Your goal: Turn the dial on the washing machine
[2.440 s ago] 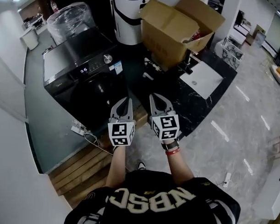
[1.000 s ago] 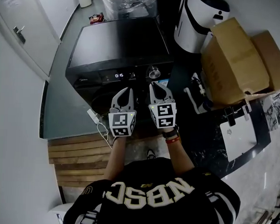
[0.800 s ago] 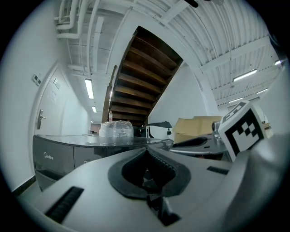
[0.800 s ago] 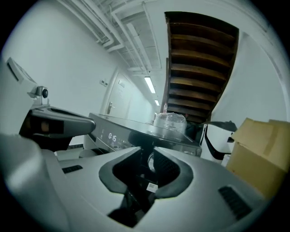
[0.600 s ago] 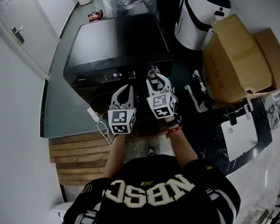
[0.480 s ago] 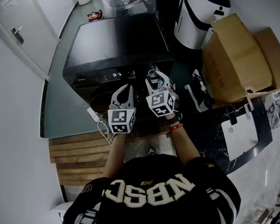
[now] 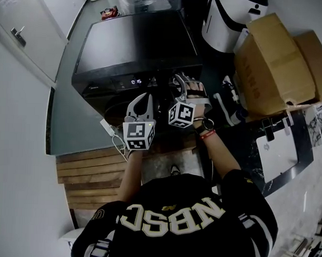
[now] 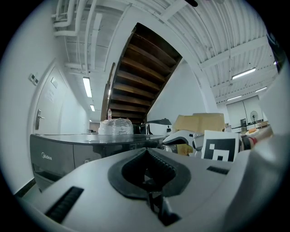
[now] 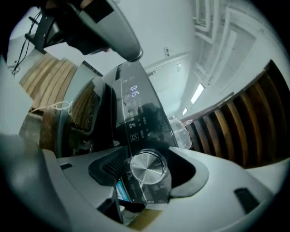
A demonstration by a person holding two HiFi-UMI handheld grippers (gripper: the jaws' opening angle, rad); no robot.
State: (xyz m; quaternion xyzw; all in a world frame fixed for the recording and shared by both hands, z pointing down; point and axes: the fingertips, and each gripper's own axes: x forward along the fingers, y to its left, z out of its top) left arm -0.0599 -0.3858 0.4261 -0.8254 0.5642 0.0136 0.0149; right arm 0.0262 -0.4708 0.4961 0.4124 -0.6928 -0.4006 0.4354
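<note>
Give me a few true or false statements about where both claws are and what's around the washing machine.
The dial sits between the right claw's jaws. True; they are opening around it.
The left claw is also on the dial. False: it is shut on nothing, apart from the dial.
The washing machine's display is lit. True.
The cardboard box stands on the washing machine. False: it stands off to the machine's right.

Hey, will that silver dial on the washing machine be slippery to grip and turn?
Probably somewhat slippery: the dial looks like smooth brushed metal. It seems rigid and set into the control panel, so it likely rotates in place.
</note>
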